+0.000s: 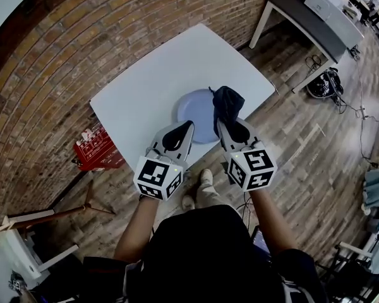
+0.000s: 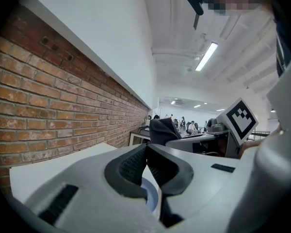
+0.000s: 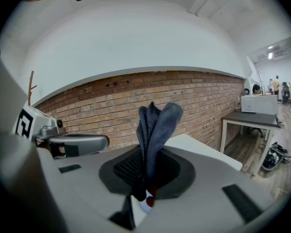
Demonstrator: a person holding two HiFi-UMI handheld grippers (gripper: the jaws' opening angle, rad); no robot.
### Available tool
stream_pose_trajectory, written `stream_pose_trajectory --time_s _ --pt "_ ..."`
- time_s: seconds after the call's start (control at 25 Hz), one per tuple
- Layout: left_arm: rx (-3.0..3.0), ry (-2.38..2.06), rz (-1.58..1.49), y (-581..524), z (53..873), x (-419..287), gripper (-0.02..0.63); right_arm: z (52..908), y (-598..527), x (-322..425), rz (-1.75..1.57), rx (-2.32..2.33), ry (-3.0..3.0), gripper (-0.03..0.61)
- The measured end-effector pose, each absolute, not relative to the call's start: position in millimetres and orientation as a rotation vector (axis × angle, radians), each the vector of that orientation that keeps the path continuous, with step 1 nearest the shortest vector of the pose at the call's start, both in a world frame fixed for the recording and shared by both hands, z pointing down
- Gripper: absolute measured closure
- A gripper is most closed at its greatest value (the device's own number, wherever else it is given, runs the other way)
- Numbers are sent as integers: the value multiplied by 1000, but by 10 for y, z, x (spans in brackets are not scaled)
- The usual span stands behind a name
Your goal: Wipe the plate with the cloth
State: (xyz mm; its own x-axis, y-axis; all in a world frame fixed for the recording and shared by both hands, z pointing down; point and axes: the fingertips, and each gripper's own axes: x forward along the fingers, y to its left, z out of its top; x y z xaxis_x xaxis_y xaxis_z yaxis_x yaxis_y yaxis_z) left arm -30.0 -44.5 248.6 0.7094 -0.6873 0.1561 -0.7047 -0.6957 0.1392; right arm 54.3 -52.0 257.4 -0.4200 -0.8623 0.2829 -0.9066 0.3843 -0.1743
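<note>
A pale blue plate (image 1: 196, 113) lies on the white table (image 1: 145, 87) near its front edge. My right gripper (image 1: 223, 122) is shut on a dark blue cloth (image 1: 226, 103), held over the plate's right side. In the right gripper view the cloth (image 3: 155, 130) stands up folded between the jaws. My left gripper (image 1: 189, 126) is at the plate's near-left edge, its jaws closed together with nothing between them. In the left gripper view a sliver of the plate (image 2: 151, 198) shows below the jaws, and the cloth (image 2: 161, 130) sits beyond.
A red crate (image 1: 96, 148) stands on the wooden floor left of the table, by the brick wall (image 1: 44, 81). Another table (image 1: 309, 24) with a white machine stands at the far right. Cables and a bag lie beneath it.
</note>
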Motion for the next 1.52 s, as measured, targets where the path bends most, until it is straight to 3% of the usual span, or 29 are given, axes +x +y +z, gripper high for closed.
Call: stream_pose_trajectory --time_s 1.52 --pt "2252 -1222 222 -1166 4598 -554 594 4455 -1138 573 584 1166 -2312 523"
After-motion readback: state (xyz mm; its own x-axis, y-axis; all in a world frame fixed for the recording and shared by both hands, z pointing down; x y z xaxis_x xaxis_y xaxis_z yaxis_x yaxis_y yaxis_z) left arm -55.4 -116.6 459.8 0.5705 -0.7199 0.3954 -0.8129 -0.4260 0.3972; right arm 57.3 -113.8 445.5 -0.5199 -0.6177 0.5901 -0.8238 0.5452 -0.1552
